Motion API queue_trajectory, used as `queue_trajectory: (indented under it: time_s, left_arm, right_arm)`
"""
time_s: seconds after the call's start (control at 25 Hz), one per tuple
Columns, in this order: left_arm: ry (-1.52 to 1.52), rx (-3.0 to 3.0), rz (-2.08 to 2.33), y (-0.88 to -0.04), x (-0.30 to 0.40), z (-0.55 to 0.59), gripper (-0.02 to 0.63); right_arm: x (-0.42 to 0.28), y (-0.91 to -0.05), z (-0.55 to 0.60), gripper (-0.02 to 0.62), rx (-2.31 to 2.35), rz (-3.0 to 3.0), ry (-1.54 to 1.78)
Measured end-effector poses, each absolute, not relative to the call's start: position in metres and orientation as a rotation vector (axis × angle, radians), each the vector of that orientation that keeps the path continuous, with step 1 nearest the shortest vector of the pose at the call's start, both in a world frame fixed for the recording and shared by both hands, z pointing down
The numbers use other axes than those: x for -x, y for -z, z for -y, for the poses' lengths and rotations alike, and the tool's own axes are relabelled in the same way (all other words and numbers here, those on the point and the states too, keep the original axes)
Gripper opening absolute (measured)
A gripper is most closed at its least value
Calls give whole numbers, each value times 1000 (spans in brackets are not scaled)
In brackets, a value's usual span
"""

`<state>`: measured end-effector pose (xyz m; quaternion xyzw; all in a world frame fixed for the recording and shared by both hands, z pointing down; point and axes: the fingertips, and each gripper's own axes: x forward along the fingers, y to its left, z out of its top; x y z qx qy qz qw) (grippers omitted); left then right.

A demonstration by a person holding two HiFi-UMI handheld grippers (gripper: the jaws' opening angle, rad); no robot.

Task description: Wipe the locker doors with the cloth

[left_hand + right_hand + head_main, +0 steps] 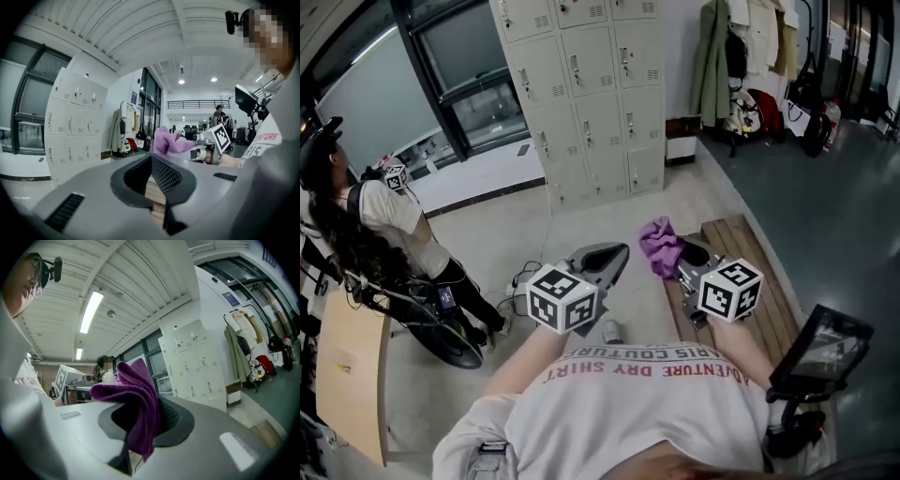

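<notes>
The beige lockers point(581, 84) stand against the far wall, well beyond both grippers; they also show as lockers point(70, 126) and lockers point(194, 366). A purple cloth point(661, 246) bunches up from my right gripper point(682, 262), which is shut on it. In the right gripper view the cloth point(136, 399) drapes over the right gripper point(140, 416). My left gripper point(605, 260) is held beside it at chest height, shut with nothing in it. The left gripper point(151, 161) looks toward the cloth point(168, 142) and the right gripper point(206, 146).
A wooden bench point(755, 248) runs under my right arm. A person point(384, 230) stands at the left near a wheel point(441, 339) and a wooden tabletop point(352, 375). Coats point(727, 56) hang right of the lockers. A screen on a stand point(823, 349) is at lower right.
</notes>
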<state>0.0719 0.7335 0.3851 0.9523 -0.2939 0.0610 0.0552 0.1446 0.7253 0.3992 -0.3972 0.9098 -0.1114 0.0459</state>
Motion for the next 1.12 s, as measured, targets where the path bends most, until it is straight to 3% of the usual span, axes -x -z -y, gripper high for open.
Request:
queue_trajectory:
  time_s: [0.52,0.84,1.12]
  left_arm:
    - [-136,-2869,823,-390,-63,-599,2]
    - [-151,-2825,868,-412,-21,-402,2]
    - [-127,-2815,924,-383,16,-211,2]
  right_arm:
    - [-135,-408,-595,69,1189,-2722,405]
    - [-104,-420,-398,69,1202,-2719,441]
    - [-74,-389,-210,69,1213,-2732,375]
